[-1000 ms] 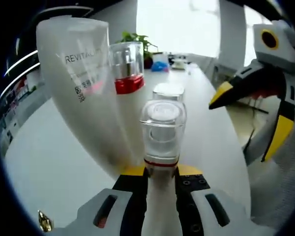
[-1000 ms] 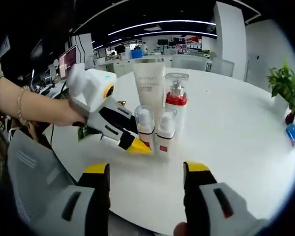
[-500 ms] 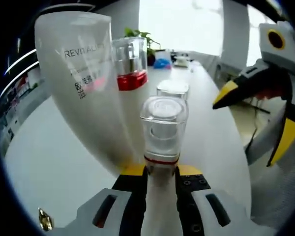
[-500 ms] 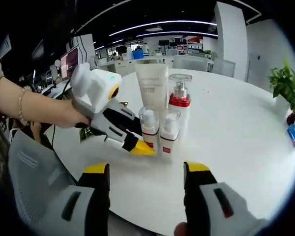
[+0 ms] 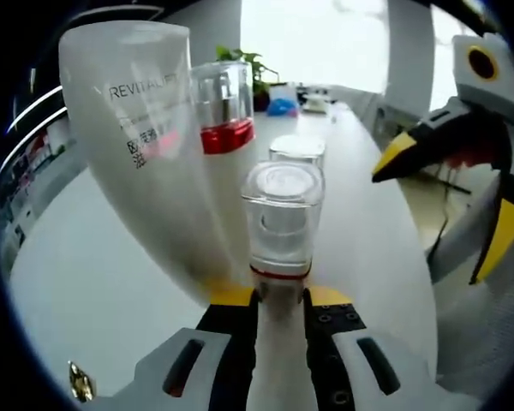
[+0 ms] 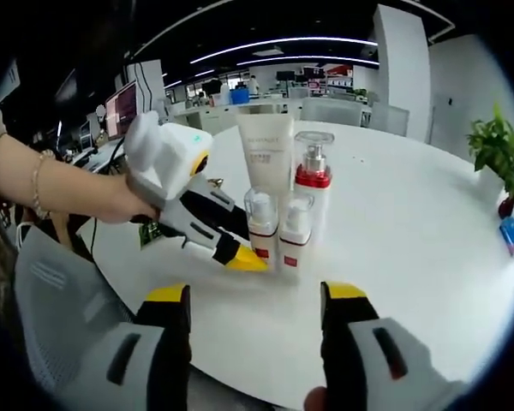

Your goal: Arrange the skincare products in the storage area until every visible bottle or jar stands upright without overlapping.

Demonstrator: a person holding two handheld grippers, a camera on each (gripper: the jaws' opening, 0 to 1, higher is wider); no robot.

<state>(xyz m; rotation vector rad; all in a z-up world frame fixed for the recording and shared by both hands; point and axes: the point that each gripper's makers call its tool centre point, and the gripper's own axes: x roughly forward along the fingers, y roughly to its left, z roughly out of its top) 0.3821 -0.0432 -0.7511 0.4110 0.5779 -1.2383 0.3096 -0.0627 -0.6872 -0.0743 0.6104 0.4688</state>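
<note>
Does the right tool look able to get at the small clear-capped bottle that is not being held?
Probably yes: the right tool is open, bare white table lies ahead, and that bottle faces it.

Glossy clear-plastic cap (image 5: pixel 282 210) on small bottle; frosted matt plastic tube (image 5: pixel 146 137); smooth white tabletop (image 6: pixel 411 223) w/ slight sheen.

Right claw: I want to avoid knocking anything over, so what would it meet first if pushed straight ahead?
The right claw is open, with bare table just ahead. Beyond that, it would probably meet the two small clear-capped bottles, beside the left claw gripping one; depth is uncertain.
</note>
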